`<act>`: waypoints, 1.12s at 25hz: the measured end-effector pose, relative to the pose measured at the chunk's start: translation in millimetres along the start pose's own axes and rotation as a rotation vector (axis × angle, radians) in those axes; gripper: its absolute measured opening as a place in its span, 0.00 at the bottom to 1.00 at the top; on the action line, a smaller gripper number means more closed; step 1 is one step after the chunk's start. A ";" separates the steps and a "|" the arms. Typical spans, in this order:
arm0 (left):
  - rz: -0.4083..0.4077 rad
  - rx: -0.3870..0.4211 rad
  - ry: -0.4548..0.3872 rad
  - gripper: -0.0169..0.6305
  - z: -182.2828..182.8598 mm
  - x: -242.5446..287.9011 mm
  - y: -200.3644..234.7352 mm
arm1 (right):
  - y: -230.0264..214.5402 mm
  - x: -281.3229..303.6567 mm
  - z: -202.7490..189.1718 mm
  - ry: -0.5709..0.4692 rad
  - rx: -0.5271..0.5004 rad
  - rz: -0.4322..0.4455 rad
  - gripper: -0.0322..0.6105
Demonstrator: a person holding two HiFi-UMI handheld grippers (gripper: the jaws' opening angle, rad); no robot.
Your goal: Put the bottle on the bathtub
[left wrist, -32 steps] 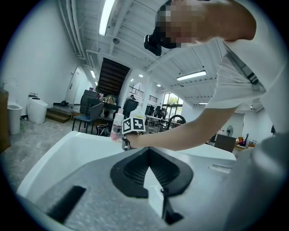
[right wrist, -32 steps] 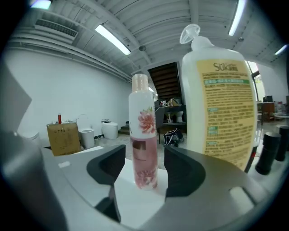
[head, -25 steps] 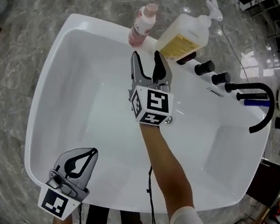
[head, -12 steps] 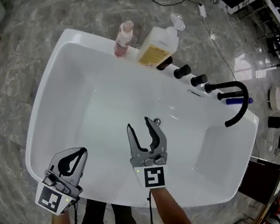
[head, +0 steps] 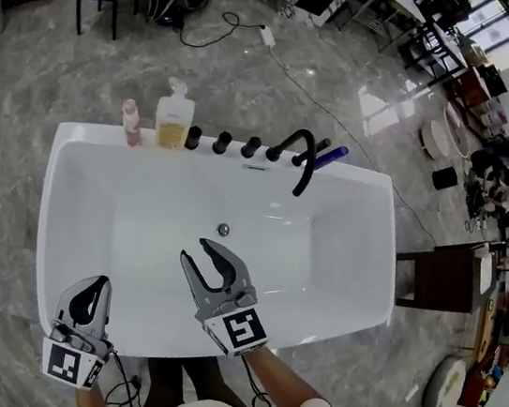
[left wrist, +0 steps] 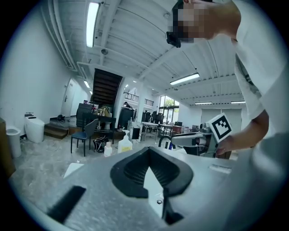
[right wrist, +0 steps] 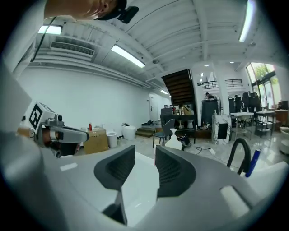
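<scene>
A white bathtub (head: 49, 205) fills the middle of the head view. On its far rim, at the left, a small pink bottle (head: 131, 122) stands upright beside a larger pale pump bottle (head: 173, 122). My right gripper (head: 198, 252) hovers over the near half of the tub, open and empty, far from both bottles. My left gripper (head: 97, 281) hangs at the tub's near left rim, shut on nothing. Both bottles show small in the left gripper view, the pump bottle (left wrist: 125, 144) and the pink bottle (left wrist: 107, 149). The right gripper (right wrist: 144, 155) faces the pump bottle (right wrist: 173, 140).
Black knobs (head: 221, 143) and a curved black faucet (head: 298, 152) line the far rim right of the bottles, with a blue object (head: 330, 154) beside the faucet. A drain (head: 223, 230) marks the tub floor. A dark stool (head: 438, 273) stands right of the tub on marble floor.
My right gripper drew back from beside the bottles at the far rim to the near half of the tub, still open. The head view pulled back. The left gripper stayed shut.
</scene>
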State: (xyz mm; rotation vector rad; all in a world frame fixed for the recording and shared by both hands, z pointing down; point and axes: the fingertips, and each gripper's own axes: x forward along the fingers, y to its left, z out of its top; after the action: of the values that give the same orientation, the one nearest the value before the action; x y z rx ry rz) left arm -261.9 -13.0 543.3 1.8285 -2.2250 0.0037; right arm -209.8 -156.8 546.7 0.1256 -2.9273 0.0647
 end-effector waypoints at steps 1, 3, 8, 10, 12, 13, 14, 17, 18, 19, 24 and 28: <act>-0.004 0.007 -0.006 0.03 12.8 -4.5 -8.0 | 0.1 -12.7 14.4 -0.004 0.007 -0.010 0.26; -0.007 0.020 -0.011 0.03 38.8 -17.1 -25.2 | 2.0 -40.0 45.0 -0.014 -0.006 -0.023 0.25; -0.019 0.044 -0.024 0.03 83.8 -43.1 -54.0 | 8.6 -91.7 116.1 -0.082 -0.002 -0.042 0.25; -0.041 0.050 -0.050 0.03 102.0 -38.5 -64.9 | 4.1 -108.7 140.3 -0.113 -0.018 -0.059 0.23; -0.061 0.072 -0.088 0.03 128.6 -35.5 -78.8 | 1.2 -125.7 167.0 -0.150 -0.044 -0.069 0.21; -0.071 0.082 -0.107 0.03 138.0 -36.2 -84.2 | 0.6 -134.6 179.8 -0.167 -0.061 -0.070 0.20; -0.078 0.087 -0.126 0.03 141.7 -38.9 -87.1 | 0.9 -144.3 192.1 -0.180 -0.080 -0.070 0.20; -0.094 0.087 -0.166 0.03 138.7 -49.9 -89.7 | 7.2 -182.3 228.7 -0.228 -0.123 -0.064 0.13; -0.098 0.089 -0.173 0.03 139.2 -52.4 -91.7 | 10.4 -195.9 239.5 -0.240 -0.138 -0.060 0.11; -0.102 0.091 -0.178 0.03 140.8 -54.3 -94.3 | 13.3 -207.7 248.6 -0.248 -0.155 -0.058 0.10; -0.121 0.108 -0.188 0.03 156.4 -59.7 -112.4 | 20.9 -234.4 265.3 -0.269 -0.169 -0.053 0.10; -0.140 0.122 -0.197 0.03 171.0 -63.9 -128.8 | 30.2 -235.3 259.8 -0.287 -0.113 -0.026 0.10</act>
State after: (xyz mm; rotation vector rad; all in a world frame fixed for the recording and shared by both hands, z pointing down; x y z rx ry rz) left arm -160.5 -6.6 344.4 2.1312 -2.2642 -0.0719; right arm -37.1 -121.6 242.1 0.1674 -3.2046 -0.1337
